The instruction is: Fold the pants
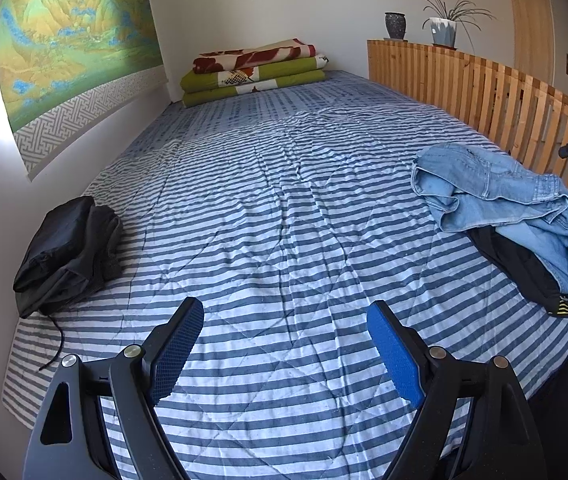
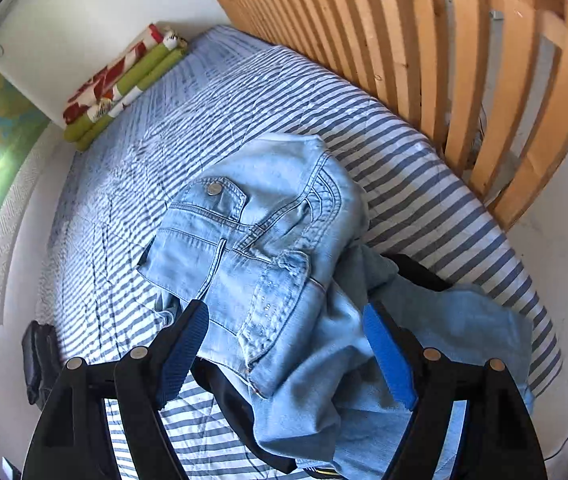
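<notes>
A crumpled pair of light blue jeans (image 1: pixel 496 192) lies near the right edge of the striped bed, partly on top of a black garment (image 1: pixel 520 264). In the right wrist view my right gripper (image 2: pixel 286 308) hovers open just above the jeans (image 2: pixel 268 240). Denim shows between its blue pads, and the pads do not press on it. The black garment (image 2: pixel 228 392) pokes out beneath. My left gripper (image 1: pixel 284 308) stands open over bare quilt near the bed's front, holding nothing. A folded black pair of pants (image 1: pixel 68 248) rests at the left edge.
The blue-and-white striped quilt (image 1: pixel 284 200) covers the bed. Folded blankets (image 1: pixel 252 72) are stacked at the far end. A wooden slatted rail (image 1: pixel 464 84) runs along the right side, with a vase (image 1: pixel 395 26) and a potted plant (image 1: pixel 444 28) on it. The left wall carries a painted hanging (image 1: pixel 72 40).
</notes>
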The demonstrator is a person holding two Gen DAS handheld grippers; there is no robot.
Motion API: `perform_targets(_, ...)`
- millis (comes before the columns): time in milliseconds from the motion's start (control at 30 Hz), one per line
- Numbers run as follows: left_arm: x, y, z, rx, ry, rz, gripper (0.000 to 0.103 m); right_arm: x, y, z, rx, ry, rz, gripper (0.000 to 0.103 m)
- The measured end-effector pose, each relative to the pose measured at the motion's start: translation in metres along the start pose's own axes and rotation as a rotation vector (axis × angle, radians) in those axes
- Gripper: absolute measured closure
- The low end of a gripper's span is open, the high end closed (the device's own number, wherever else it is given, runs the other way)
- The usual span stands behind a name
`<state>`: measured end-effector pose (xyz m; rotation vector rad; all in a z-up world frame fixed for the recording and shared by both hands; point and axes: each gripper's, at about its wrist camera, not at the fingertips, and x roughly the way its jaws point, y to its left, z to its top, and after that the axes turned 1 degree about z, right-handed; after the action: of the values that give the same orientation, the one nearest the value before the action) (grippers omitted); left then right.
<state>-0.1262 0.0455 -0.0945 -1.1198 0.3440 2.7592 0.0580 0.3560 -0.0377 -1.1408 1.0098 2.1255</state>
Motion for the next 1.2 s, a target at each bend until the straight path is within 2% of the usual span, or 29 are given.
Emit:
perform_targets(33, -0.001, 0.0, 0.0, 0.001, 0.0, -0.001, 0.016, 0.004, 0.0, 0.002, -0.003, 0.015, -0.015, 0.03)
perform_targets(100, -0.001, 0.001, -0.001, 0.002, 0.001, -0.001, 0.016, 0.015, -0.002, 0.002, 0.017, 0.074, -0.043, 0.052)
perform_targets(167, -0.001, 0.002, -0.001, 0.003, 0.0, 0.002, 0.016, 0.031, -0.01, 0.0, 0.059, 0.138, -0.021, 0.061)
perform_targets(333, 0.001, 0.007, -0.001, 0.005, 0.004, 0.008, 0.016, 0.045, -0.009, -0.007, 0.038, 0.156, -0.036, 0.063)
perform_targets(500, 0.003, 0.009, 0.0, 0.002, 0.005, 0.004, 0.016, 0.038, 0.018, -0.004, -0.072, 0.119, -0.073, 0.071)
perform_targets(700, 0.009, 0.012, 0.0, -0.002, 0.013, -0.003, 0.016, 0.065, 0.022, -0.005, -0.1, 0.192, -0.176, 0.071)
perform_targets(767, 0.012, 0.014, 0.0, -0.003, 0.02, -0.006, 0.016, 0.065, 0.027, -0.002, -0.112, 0.178, -0.181, 0.091)
perform_targets(833, 0.012, 0.016, 0.001, -0.005, 0.02, -0.006, 0.016, 0.05, 0.044, 0.004, -0.141, 0.126, -0.17, 0.097)
perform_targets(967, 0.006, 0.022, 0.002, -0.001, -0.001, 0.008, 0.018, -0.005, 0.112, 0.007, -0.316, -0.011, -0.128, 0.098)
perform_targets(1067, -0.001, 0.027, 0.004, -0.004, -0.018, 0.021, 0.021, -0.048, 0.166, 0.001, -0.425, -0.084, -0.052, 0.098)
perform_targets(1200, -0.014, 0.038, 0.007, -0.009, -0.05, 0.034, 0.023, -0.107, 0.23, -0.024, -0.548, -0.159, 0.096, 0.099)
